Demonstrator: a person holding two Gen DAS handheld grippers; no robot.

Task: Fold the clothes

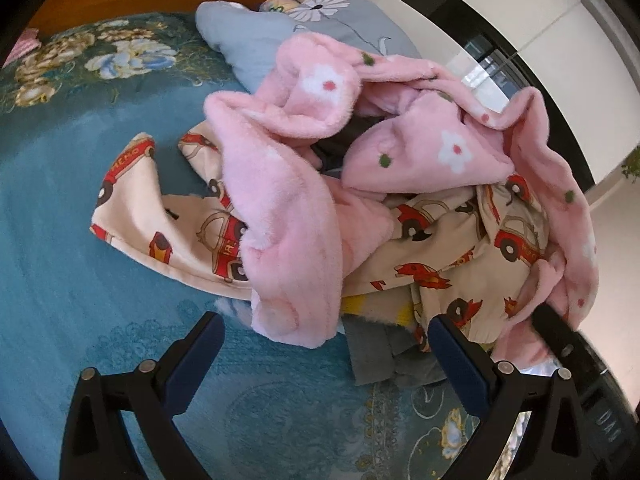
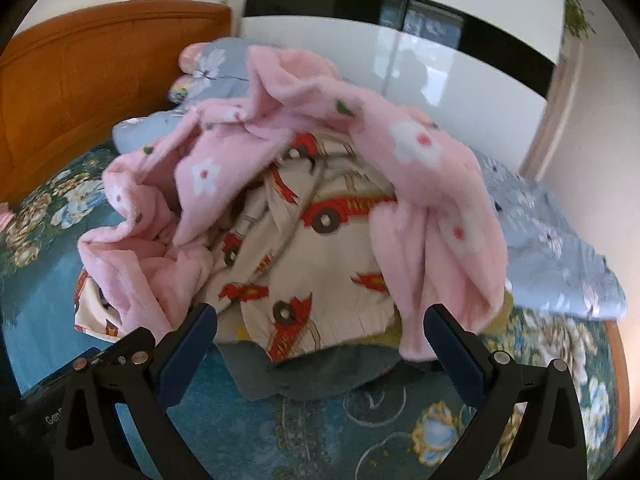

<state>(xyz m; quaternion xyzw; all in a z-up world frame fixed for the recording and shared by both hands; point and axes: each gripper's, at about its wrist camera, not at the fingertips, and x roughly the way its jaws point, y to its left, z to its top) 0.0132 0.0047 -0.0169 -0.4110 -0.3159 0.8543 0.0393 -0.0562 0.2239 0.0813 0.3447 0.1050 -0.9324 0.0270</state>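
A heap of clothes lies on a teal floral bedspread point(image 1: 80, 184). A fluffy pink flowered garment point(image 1: 288, 216) drapes over a cream garment printed with red cars point(image 1: 452, 248). A grey garment point(image 1: 376, 352) lies under the heap's near edge. My left gripper point(image 1: 326, 338) is open and empty, just in front of the heap. In the right wrist view the pink garment point(image 2: 432, 184) arches over the car-print garment point(image 2: 320, 248), with the grey garment point(image 2: 304, 372) below. My right gripper point(image 2: 320, 326) is open and empty at the heap's near edge.
A grey-blue flowered quilt point(image 1: 256, 40) lies behind the heap and continues to the right point(image 2: 560, 248). An orange wooden headboard point(image 2: 88, 68) stands at the far left. A white and black wardrobe point(image 2: 460, 52) stands behind the bed. The other gripper's black body point(image 1: 560, 336) shows at right.
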